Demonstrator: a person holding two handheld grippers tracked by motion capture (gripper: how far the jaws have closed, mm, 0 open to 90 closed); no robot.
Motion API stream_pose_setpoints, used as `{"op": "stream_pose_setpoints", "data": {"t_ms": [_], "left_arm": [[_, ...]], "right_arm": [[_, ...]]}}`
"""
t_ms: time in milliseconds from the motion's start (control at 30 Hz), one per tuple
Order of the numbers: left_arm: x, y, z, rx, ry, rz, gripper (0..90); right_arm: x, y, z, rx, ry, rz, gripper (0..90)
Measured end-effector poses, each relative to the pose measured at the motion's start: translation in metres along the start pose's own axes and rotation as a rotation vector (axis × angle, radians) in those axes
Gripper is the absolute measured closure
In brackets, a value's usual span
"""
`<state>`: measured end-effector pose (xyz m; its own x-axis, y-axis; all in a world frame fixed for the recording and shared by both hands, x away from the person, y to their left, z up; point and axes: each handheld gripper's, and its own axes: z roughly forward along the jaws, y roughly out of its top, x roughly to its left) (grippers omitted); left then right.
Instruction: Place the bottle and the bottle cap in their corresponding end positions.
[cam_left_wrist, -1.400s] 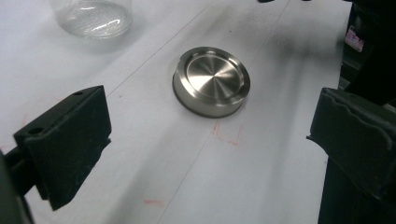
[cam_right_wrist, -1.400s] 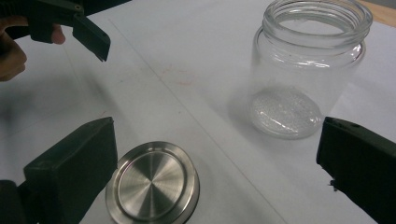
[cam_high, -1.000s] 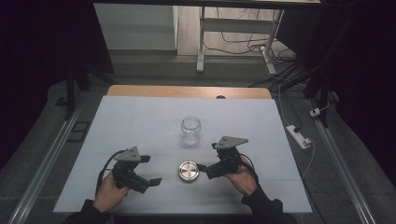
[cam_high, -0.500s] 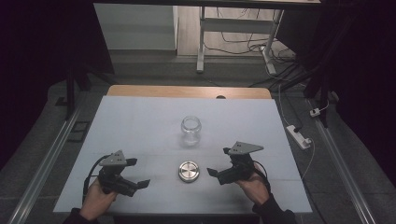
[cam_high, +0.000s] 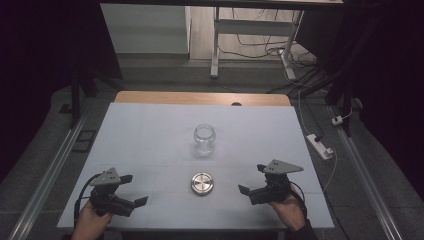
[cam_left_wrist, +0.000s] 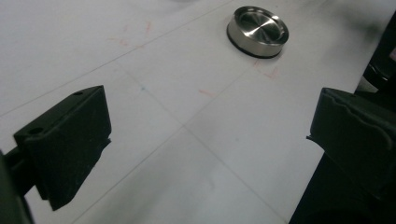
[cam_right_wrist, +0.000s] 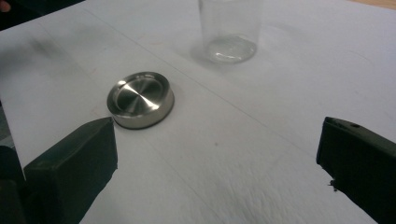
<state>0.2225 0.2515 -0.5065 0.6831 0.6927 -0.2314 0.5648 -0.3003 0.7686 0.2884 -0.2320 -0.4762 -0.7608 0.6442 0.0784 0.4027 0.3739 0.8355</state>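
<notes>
In the high view the round brushed-steel lid (cam_high: 202, 183) lies low centre on the white table (cam_high: 150, 135), below the clear glass jar (cam_high: 204, 140), between the wide-open, empty left gripper (cam_high: 134, 190) and right gripper (cam_high: 252, 179).

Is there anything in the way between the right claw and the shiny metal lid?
No, nothing visible. The right claw is open, apart from the metal lid, with bare white table between them. The glass jar stands farther back, out of that path.
</notes>
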Motion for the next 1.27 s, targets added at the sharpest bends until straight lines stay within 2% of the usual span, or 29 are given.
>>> {"op": "stream_pose_setpoints", "data": {"t_ms": [400, 600, 800, 1100, 1267], "left_arm": [[0.003, -0.020, -0.016, -0.002, 0.049, -0.034, 0.0], [0.003, -0.027, -0.020, 0.009, 0.076, -0.048, 0.0], [0.003, -0.033, -0.022, 0.029, 0.106, -0.048, 0.0], [0.003, -0.040, -0.026, 0.054, 0.164, -0.077, 0.0], [0.004, -0.040, -0.025, 0.060, 0.161, -0.090, 0.0]], "right_arm": [[-0.009, -0.028, -0.030, 0.031, -0.117, 0.038, 0.0], [-0.010, -0.040, -0.041, 0.045, -0.155, 0.069, 0.0], [-0.011, -0.052, -0.050, 0.069, -0.179, 0.099, 0.0], [-0.009, -0.059, -0.058, 0.105, -0.201, 0.127, 0.0], [-0.008, -0.059, -0.057, 0.118, -0.202, 0.122, 0.0]]}}
